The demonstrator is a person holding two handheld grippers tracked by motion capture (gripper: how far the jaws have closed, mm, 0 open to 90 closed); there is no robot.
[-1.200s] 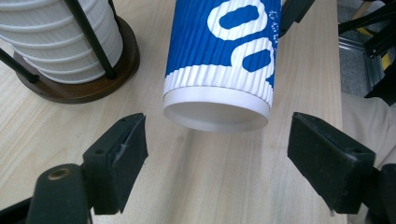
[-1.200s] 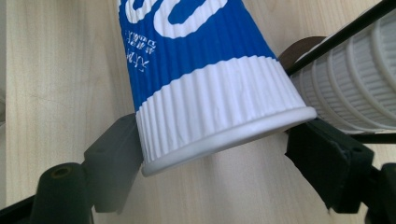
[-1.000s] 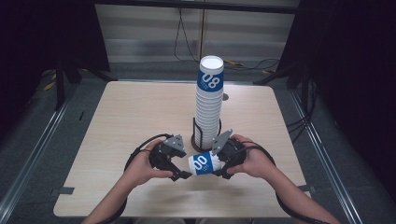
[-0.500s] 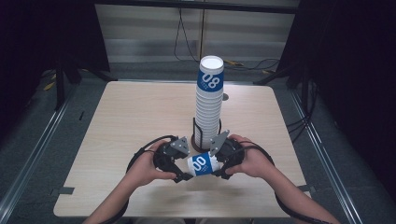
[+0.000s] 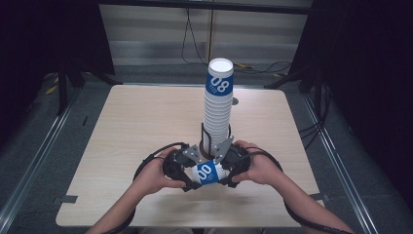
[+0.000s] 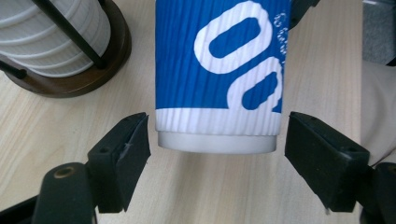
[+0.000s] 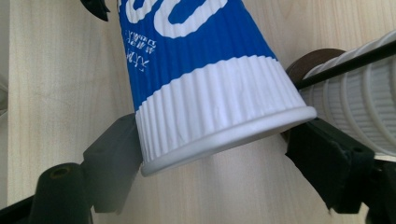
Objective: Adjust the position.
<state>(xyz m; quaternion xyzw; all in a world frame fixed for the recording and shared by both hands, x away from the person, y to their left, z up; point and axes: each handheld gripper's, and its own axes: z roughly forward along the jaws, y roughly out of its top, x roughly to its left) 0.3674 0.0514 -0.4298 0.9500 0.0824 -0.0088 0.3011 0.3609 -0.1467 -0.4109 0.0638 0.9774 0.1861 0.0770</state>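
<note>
- Here the cup (image 5: 206, 172) lies sideways near the table's near edge, so both tools can reach opposite ends.
- Right gripper (image 7: 212, 154) clamps its rim, steadying it.
- Left gripper (image 6: 217, 149), jaws half-open and just closing, straddles the base without touching.

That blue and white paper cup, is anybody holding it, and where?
The right gripper clamps the blue and white ribbed paper cup at its rim end. The left gripper's jaws flank its base without touching.

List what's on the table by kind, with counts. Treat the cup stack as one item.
Loose cup, held between the grippers: 1
Cup stack: 1
Stack holder: 1
Grippers: 2, left and right
Total: 5
</note>
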